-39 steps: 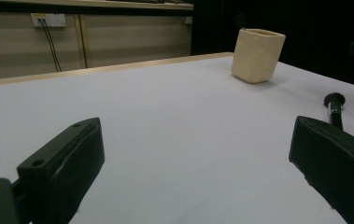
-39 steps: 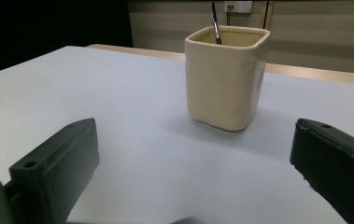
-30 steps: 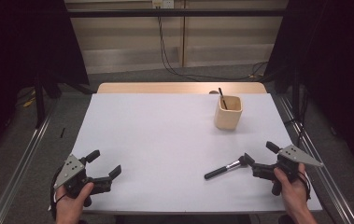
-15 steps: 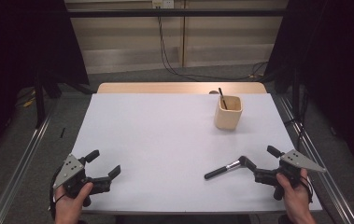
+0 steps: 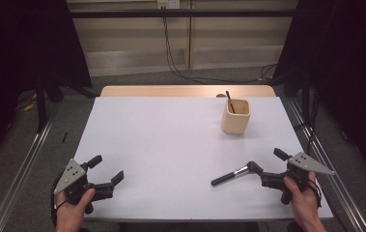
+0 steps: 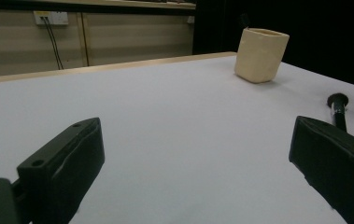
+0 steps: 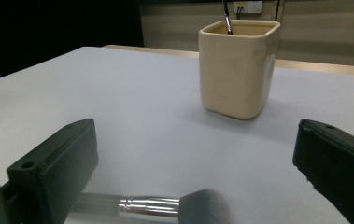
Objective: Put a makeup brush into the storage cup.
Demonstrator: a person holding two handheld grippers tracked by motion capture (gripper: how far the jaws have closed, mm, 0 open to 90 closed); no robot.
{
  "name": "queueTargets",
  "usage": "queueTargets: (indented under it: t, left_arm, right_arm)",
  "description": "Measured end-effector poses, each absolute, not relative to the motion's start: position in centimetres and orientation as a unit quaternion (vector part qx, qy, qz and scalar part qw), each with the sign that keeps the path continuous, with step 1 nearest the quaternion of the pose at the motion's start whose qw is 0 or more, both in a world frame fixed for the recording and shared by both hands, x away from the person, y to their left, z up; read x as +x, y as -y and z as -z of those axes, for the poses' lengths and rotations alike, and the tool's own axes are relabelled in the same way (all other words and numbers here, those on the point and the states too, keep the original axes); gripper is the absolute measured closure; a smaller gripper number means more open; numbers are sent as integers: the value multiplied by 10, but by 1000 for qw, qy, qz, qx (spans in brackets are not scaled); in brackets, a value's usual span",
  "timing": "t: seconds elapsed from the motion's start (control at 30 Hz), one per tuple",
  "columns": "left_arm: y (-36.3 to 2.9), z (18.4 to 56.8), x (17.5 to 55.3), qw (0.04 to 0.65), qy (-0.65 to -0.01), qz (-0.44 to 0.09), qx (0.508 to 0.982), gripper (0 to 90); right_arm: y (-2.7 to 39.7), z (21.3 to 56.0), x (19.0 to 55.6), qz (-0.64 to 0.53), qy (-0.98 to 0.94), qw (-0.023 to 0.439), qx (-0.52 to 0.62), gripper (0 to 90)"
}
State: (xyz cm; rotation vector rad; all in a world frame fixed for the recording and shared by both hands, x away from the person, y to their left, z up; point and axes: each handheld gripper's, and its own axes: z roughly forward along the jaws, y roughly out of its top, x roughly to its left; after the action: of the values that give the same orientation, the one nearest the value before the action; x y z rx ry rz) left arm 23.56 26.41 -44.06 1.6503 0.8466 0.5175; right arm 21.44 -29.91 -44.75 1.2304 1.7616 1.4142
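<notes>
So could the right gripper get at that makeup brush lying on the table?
Probably yes. The right gripper is open, and the brush lies flat just ahead of its jaws with nothing between them. The cup stands farther back.

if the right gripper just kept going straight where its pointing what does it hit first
Most likely the makeup brush: its head lies on the table between the open jaws of the right gripper, just ahead of them. Beyond it stands the beige cup, though how squarely that sits in line is hard to judge.
</notes>
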Motion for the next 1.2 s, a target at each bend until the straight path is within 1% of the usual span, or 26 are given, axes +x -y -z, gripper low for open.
queueTargets:
  t: [0.13,0.2,0.43,0.8,1.2]
  left_arm:
    - [-263,440,235,573,-361,-220,702,34]
    - [-263,439,235,573,-358,-222,703,34]
    - [-262,440,235,569,-357,-223,706,34]
    - [-263,440,235,568,-364,-223,704,34]
    - [-264,440,236,567,-361,-223,706,34]
  right_arm:
    - [295,444,218,-536,-662,273,447,3]
    - [293,444,221,-543,-667,262,438,0]
    - [287,437,232,-537,-684,263,419,3]
    - [284,428,254,-533,-694,242,419,16]
    - [269,420,282,-530,-725,206,388,25]
